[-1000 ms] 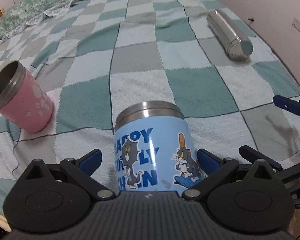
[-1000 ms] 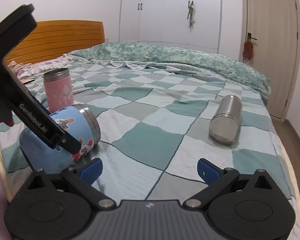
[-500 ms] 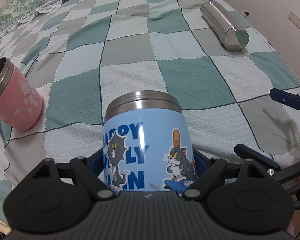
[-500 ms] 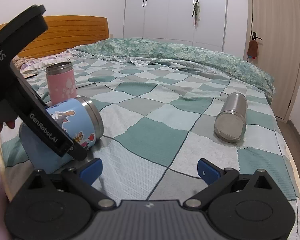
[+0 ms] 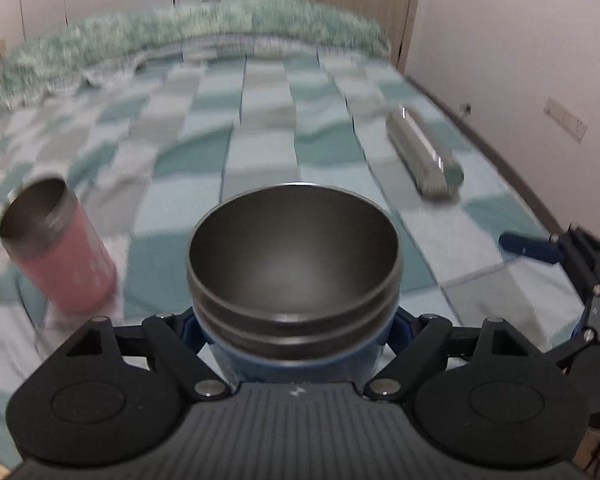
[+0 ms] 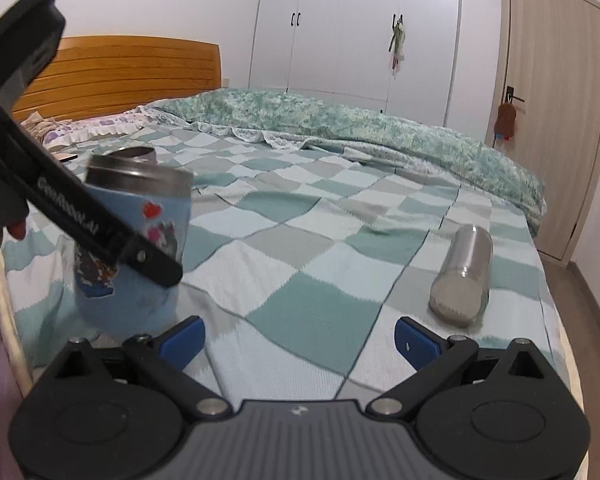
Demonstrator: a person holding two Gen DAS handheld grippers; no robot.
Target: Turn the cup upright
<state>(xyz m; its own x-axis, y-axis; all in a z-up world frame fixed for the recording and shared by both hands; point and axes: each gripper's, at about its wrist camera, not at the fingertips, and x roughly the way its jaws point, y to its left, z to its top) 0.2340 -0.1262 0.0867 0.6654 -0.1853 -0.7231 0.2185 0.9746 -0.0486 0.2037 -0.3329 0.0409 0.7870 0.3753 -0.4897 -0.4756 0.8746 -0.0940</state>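
A blue cartoon-printed steel cup (image 5: 294,264) is clamped between the fingers of my left gripper (image 5: 294,330), which is shut on it. Its open mouth faces the left wrist camera and its body is mostly hidden. In the right wrist view the blue cup (image 6: 134,240) is lifted and tilted nearly upright at the left, rim up, with the left gripper's arm (image 6: 100,232) across it. My right gripper (image 6: 298,338) is open and empty, low over the checked bedspread (image 6: 312,264).
A pink cup (image 5: 58,244) stands upright at the left. A plain steel bottle (image 5: 422,156) lies on its side at the right, also in the right wrist view (image 6: 462,274). The headboard, folded duvet, wardrobe and door lie beyond. The bed's edge is near.
My left gripper closed on the blue cup, lifted it off the bedspread and tilted it from lying on its side toward upright. The right gripper stayed open, almost still.
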